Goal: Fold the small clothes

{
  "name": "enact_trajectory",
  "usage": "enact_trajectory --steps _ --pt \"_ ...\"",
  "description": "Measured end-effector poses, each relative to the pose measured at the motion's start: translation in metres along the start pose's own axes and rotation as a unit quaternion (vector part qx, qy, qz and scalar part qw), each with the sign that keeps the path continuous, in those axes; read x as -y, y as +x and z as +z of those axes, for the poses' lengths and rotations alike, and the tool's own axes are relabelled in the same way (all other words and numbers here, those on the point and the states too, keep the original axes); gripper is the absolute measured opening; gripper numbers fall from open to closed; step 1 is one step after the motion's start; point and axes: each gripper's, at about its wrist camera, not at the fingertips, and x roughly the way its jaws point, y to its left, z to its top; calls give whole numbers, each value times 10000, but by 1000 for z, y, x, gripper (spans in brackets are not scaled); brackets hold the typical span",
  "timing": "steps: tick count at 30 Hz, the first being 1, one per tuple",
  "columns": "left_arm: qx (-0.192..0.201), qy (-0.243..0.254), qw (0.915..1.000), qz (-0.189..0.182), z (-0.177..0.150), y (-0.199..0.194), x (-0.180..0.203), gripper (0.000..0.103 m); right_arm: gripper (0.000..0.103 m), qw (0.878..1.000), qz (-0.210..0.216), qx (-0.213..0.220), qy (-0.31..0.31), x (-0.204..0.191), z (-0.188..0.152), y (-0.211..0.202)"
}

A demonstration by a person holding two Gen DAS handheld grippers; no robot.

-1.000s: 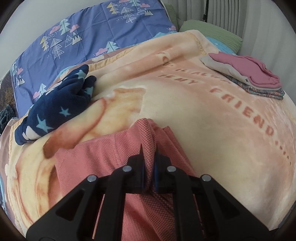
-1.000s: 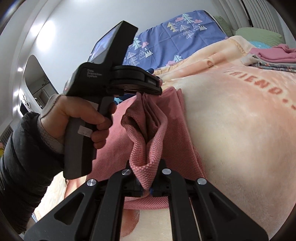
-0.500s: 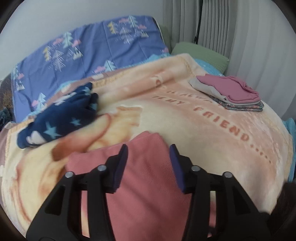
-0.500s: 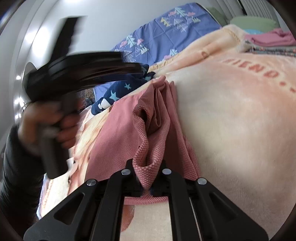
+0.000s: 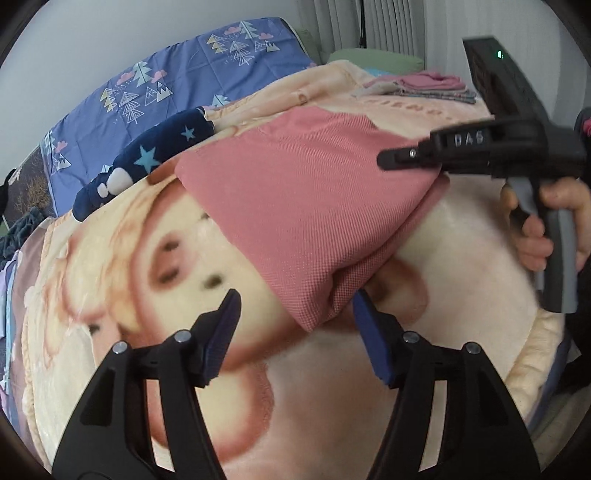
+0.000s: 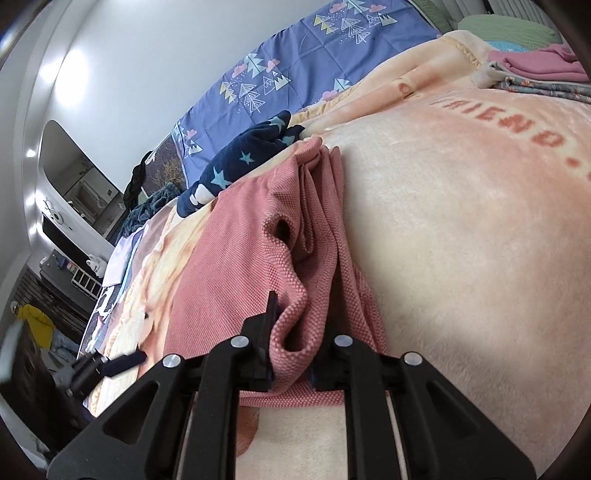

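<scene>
On the peach blanket (image 5: pixel 461 266) of the bed, we see the pink garment (image 5: pixel 314 206) lying partly folded, just beside a navy star-print garment (image 5: pixel 155 158). Our left gripper (image 5: pixel 295 325) has its fingers spread and still opening, a folded corner of the pink garment between them, unpressed. Our right gripper (image 6: pixel 291 354) is opening too, a bunched fold still touching its fingers. Folded clothes (image 6: pixel 535 70) sit well apart from the pink garment.

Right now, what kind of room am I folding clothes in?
Most likely a bedroom. The pink garment lies on a bed spread with a plush peach blanket, a purple quilt with a tree print and a green pillow sit at its far side, and pleated curtains hang behind.
</scene>
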Motion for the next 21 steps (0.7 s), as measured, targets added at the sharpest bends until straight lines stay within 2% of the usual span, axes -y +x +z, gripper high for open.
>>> enact_trajectory --steps 2,4,6,8,13,16,18,21 --pt "46 -48 9994 332 4 10 3 61 13 10000 9 56 40 -2 0 -4" --pt "13 -80 9988 489 9 20 6 57 5 9998 79 152 90 -4 1 -8" --pt "-46 -172 9982 568 11 25 5 48 5 9996 41 263 113 -5 3 -13" --pt "-70 -235 9969 751 6 23 -1 48 4 9996 -67 241 154 -1 3 -14" --pt "-194 -189 9967 770 -16 17 -11 48 6 9997 -164 -95 163 8 -6 2" --pt "-185 -146 9983 535 -15 10 -7 29 6 9993 -380 -3 -65 0 -7 -2" --pt "-189 -110 9994 251 -13 3 -3 11 12 9973 -667 77 -293 -6 -6 -6" --pt "-126 -131 9998 -120 -8 -13 -2 6 28 9937 -1018 251 -408 -6 -7 -17"
